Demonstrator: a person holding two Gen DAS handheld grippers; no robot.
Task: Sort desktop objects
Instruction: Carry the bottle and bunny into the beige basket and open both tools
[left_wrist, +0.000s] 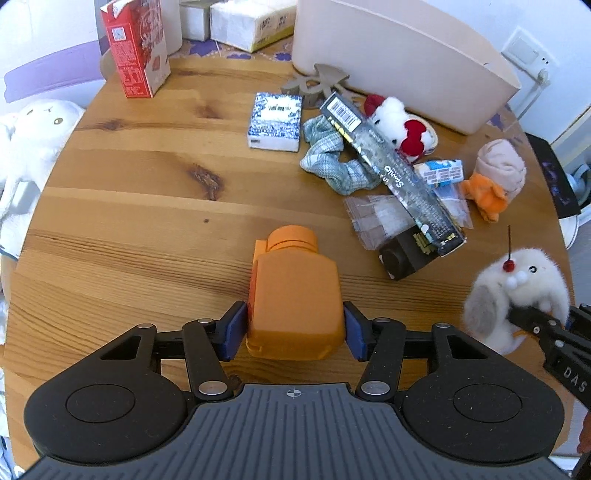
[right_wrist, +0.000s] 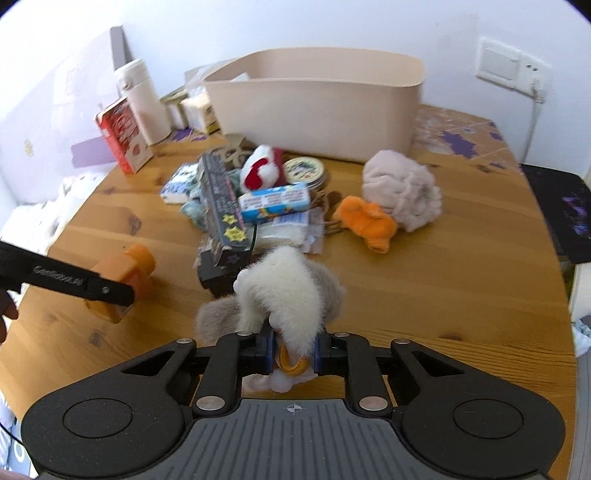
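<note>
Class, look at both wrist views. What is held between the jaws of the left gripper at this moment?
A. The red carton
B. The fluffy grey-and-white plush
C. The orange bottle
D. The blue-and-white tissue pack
C: in the left wrist view the left gripper has its blue pads pressed on both sides of the orange bottle, while the fluffy plush sits in the right gripper.

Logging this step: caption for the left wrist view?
Left gripper brackets the orange bottle lying on the wooden table, clutter beyond.
</note>
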